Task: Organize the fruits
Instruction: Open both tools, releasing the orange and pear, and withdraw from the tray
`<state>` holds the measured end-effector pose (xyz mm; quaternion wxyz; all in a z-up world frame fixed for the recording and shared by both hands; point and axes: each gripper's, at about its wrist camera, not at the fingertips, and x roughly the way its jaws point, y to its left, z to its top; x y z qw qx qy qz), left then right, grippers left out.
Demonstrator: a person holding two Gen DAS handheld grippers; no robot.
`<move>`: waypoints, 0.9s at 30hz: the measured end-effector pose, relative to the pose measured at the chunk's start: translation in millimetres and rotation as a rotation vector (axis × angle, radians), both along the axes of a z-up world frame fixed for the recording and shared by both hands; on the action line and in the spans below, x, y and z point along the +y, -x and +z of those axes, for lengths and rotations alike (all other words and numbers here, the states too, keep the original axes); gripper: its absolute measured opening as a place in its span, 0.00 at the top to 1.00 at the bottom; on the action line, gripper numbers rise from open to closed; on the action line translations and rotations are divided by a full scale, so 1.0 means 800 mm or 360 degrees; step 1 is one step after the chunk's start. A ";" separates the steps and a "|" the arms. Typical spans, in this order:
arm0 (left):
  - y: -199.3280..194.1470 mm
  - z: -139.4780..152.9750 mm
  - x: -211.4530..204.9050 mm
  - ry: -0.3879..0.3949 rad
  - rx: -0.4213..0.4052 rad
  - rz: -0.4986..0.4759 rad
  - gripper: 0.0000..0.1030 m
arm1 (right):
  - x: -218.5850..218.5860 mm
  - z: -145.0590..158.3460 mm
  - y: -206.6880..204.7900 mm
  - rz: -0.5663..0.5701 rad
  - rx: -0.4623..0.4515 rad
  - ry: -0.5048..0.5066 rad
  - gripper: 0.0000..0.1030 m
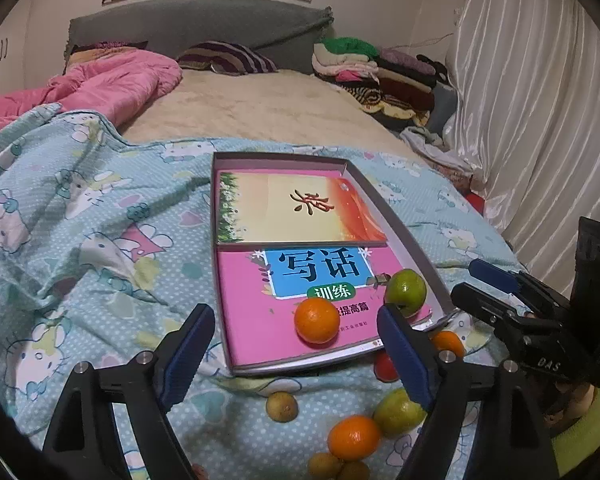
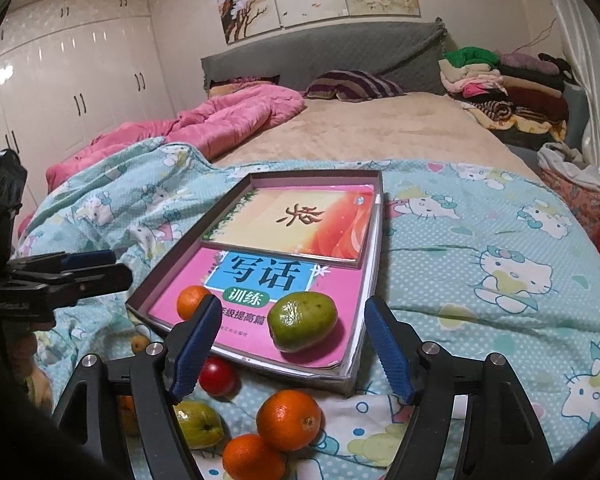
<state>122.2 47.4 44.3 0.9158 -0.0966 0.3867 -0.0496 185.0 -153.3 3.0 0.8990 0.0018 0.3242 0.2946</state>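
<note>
Your left gripper (image 1: 296, 356) is wide apart with nothing between its pads, and your right gripper (image 2: 292, 356) is spread too and holds nothing. Landmark is the shallow box (image 2: 374, 240) on the cartoon bedspread (image 2: 480, 240): inside it lie two books flat, a pink one (image 2: 260, 280) and a yellow-orange one (image 2: 300, 220) stacked on its far half. Two fruits already sit in the box on the pink book at the near end, an orange (image 1: 317, 321) toward the left and a green fruit (image 2: 302, 321) toward the right. The rest wait loose on the bedspread just in front of the box's near wall: another orange (image 2: 289, 420), a smaller orange (image 2: 252, 458), a green one (image 2: 198, 424), a red one (image 2: 218, 376), plus small yellowish ones (image 1: 282, 407). Judging by looks, these are light, round and firm with smooth skin, so they'll likely roll on the glossy book cover and on the soft bedding; take each across its widest middle, pads level, squeeze gently. The box wall looks like thin card and low, so it probably flexes and won't stop a rolling fruit; set fruit down, don't drop.
</note>
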 end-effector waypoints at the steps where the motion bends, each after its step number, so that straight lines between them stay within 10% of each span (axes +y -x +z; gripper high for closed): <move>1: 0.002 0.001 0.002 0.0002 -0.0006 0.0004 0.18 | -0.001 0.002 0.001 -0.0002 -0.0004 -0.0003 0.27; 27: 0.063 0.004 -0.006 -0.0008 -0.0091 0.0069 0.10 | -0.010 0.023 0.056 -0.0001 -0.0102 -0.0033 0.24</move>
